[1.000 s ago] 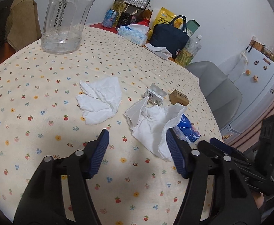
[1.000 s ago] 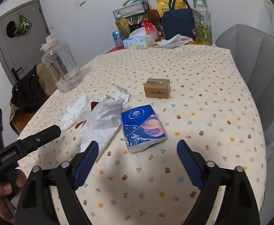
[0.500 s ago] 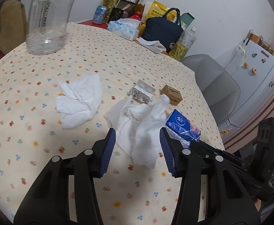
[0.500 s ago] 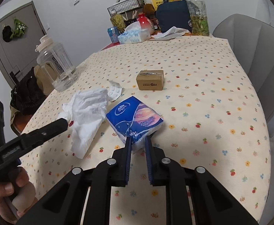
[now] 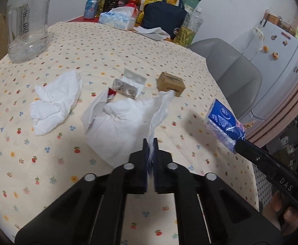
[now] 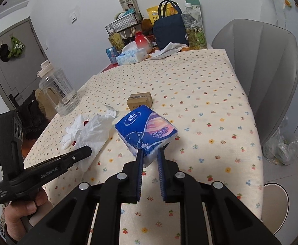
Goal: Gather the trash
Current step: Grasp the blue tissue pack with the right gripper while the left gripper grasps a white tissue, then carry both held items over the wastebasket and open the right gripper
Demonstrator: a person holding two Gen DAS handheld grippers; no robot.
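Two pieces are gripped: left gripper [image 5: 150, 143] fingers pinch the crumpled tissue [image 5: 116, 126] beside the cardboard box [image 5: 171, 83]; right gripper [image 6: 150, 159] fingers clamp the lifted tissue pack [image 6: 147, 131]. Another tissue [image 5: 55, 104], blister pack [image 5: 128, 83] and box remain on the surface [image 5: 189, 57].

Left wrist view: you look forward along the left tool [image 5: 150, 143], low and close over the tabletop [image 5: 100, 47], facing the wall clutter at 12 o'clock; the right tool [image 5: 237, 144] enters at 4 o'clock. Right wrist view: you look along the right tool [image 6: 150, 156] from slightly higher, facing the same wall, with the left tool [image 6: 87, 150] at 8 o'clock. Both views share the crumpled tissue [image 5: 116, 126] [image 6: 94, 134], brown box [image 5: 171, 83] [image 6: 139, 101], water jug [image 5: 27, 20] [image 6: 57, 89] and grey chair [image 5: 230, 67] [image 6: 267, 61].
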